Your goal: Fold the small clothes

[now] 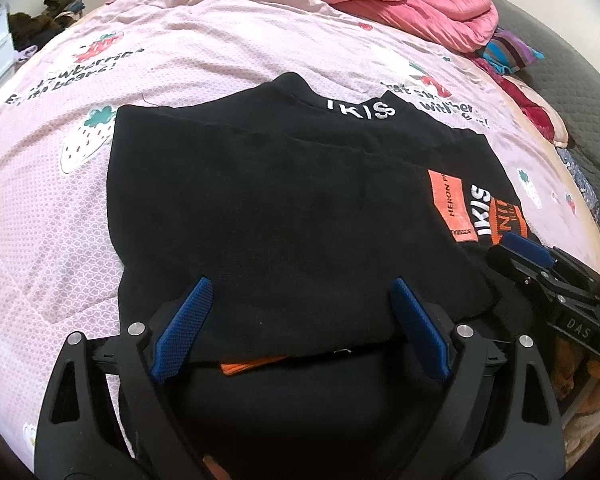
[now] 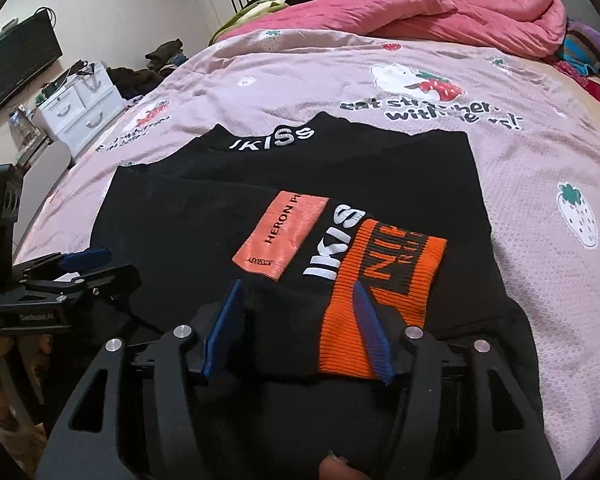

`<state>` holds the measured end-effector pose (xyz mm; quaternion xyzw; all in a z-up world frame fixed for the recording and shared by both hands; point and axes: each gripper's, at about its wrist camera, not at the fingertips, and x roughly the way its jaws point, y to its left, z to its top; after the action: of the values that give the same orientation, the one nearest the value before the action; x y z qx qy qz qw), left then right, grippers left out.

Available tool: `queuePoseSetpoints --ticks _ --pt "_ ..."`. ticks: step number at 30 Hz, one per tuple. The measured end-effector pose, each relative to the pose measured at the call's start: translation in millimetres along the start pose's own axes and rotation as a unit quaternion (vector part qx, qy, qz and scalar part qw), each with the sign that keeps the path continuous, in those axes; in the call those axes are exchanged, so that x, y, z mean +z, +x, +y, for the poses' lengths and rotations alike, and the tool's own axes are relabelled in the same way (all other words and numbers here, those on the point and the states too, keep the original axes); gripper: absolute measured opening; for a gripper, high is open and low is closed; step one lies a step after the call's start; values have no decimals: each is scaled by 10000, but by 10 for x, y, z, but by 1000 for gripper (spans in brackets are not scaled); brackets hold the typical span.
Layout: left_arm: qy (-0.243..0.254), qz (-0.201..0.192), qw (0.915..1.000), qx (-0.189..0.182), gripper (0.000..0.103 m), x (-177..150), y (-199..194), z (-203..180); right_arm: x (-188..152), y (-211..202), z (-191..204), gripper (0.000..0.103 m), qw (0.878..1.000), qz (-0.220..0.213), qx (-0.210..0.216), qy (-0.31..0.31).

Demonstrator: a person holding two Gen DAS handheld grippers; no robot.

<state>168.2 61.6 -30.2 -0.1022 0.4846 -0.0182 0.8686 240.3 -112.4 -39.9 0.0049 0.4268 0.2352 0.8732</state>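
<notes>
While the black top lies partly folded on the strawberry-print bed cover, both tools stand over its near edge, gripping nothing.
Left gripper gapes wide over plain black cloth; right gripper is parted around the orange knit cuff, which only its own view shows whole. I judge the next move needs a fresh pinch for another fold.

I see even, soft indoor light in both views, with no hard shadows or glare. The fisheye bends the bedsheet strongly towards dark vignetted corners. The black garment loses its fold detail, and edges blur slightly.
</notes>
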Motion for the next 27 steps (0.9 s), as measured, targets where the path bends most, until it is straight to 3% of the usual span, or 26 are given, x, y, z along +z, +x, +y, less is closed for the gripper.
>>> queuePoseSetpoints --ticks 4,6,13,24,25,27 --pt "-93 -48 9999 -58 84 20 -48 12 9 -44 -37 62 9999 -74 20 88" --pt "-133 -78 9998 -82 84 24 -75 22 14 -70 -60 77 9998 -134 45 158" --pt "-160 -201 9997 -37 84 39 -169 16 32 -131 -74 85 9995 -218 68 198" --pt "-108 -523 9986 31 93 40 -363 -23 44 -203 -86 85 9990 -335 103 269" --pt "-104 -553 9984 42 93 38 -378 -28 46 -213 -86 95 9990 -351 97 271" --pt "-113 -625 9980 69 94 33 -414 -28 57 -236 -88 97 9988 -407 80 276"
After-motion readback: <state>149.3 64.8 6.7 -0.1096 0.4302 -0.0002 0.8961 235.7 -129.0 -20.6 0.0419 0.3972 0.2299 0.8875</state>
